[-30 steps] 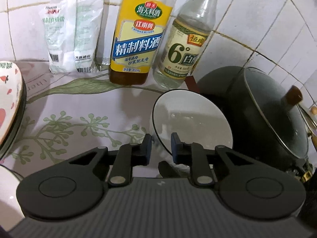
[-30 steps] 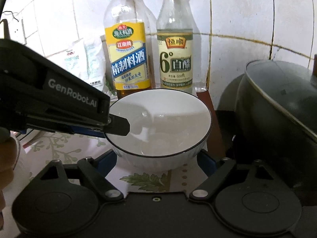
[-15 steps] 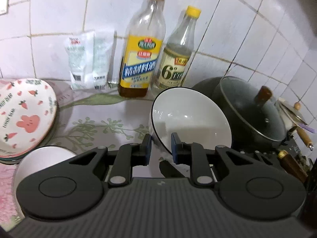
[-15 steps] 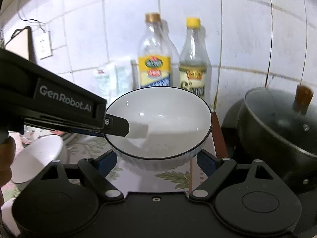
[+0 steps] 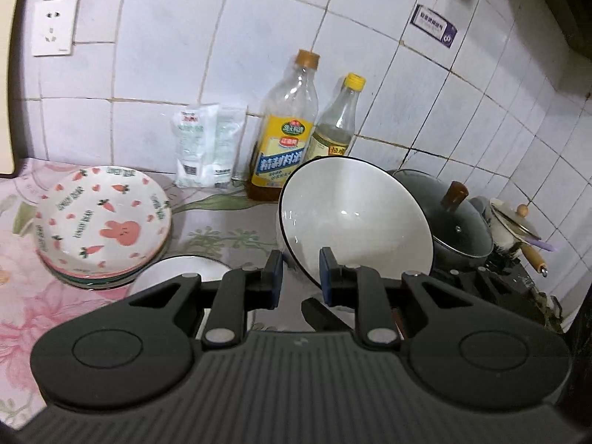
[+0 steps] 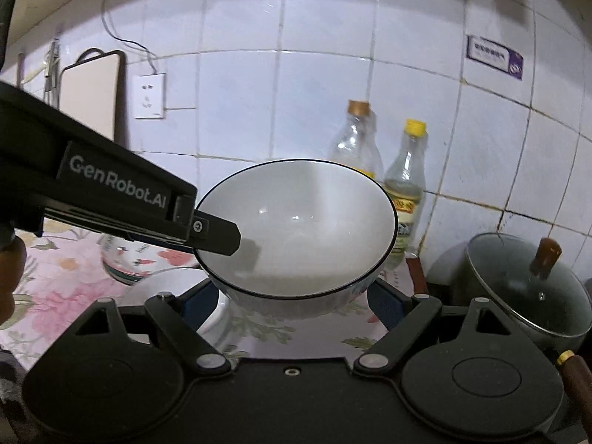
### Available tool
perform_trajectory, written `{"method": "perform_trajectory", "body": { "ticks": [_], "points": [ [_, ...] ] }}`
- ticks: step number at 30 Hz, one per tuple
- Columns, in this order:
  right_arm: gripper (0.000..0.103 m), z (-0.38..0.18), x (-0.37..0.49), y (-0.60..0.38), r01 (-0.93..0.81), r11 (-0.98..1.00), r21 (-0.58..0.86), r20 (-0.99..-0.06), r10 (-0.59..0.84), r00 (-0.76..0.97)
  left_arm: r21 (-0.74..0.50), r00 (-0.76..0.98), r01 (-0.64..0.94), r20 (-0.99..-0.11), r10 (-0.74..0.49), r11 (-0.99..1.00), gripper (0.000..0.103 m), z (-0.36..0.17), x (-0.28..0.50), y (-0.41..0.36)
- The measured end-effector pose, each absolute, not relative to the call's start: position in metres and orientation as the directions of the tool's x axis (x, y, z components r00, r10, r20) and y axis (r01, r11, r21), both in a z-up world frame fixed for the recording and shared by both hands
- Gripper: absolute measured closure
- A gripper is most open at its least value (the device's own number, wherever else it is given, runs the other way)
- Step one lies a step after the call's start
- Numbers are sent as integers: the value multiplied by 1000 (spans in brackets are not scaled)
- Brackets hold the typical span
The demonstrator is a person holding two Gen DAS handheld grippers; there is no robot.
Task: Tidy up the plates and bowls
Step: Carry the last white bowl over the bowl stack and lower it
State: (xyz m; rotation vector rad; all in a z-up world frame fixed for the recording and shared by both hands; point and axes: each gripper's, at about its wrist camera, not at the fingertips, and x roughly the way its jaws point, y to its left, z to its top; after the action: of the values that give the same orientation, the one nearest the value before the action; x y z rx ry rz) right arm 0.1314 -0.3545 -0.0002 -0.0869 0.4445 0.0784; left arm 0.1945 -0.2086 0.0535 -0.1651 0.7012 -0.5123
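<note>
Left gripper (image 5: 300, 273) is pinching the near rim of a white, black-rimmed ceramic bowl (image 5: 355, 218), holding it tilted above the floral counter (image 5: 22, 296), right of stacked carrot-print plates (image 5: 103, 222). Right gripper (image 6: 292, 303), jaws spread wide, is bracketing the bowl's (image 6: 296, 229) underside; contact cannot be confirmed.

Matte black left gripper (image 5: 299, 277) has blue pads (image 5: 276, 277), silver pivot screws and white "GenRobot.AI" lettering.
</note>
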Motion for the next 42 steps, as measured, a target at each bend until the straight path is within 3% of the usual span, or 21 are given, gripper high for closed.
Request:
{"method": "perform_trajectory", "body": {
  "ticks": [15, 23, 42],
  "points": [
    [12, 9, 117, -291, -151, 987, -50, -511, 104, 853, -312, 605, 340, -650, -460, 887, 84, 59, 183, -146],
    [12, -10, 142, -283, -183, 983, 14, -569, 159, 807, -317, 585, 307, -681, -440, 898, 84, 35, 204, -134],
    [12, -36, 173, -273, -255, 966, -29, -634, 180, 753, -393, 504, 268, -721, -476, 880, 84, -16, 246, -116]
  ]
}}
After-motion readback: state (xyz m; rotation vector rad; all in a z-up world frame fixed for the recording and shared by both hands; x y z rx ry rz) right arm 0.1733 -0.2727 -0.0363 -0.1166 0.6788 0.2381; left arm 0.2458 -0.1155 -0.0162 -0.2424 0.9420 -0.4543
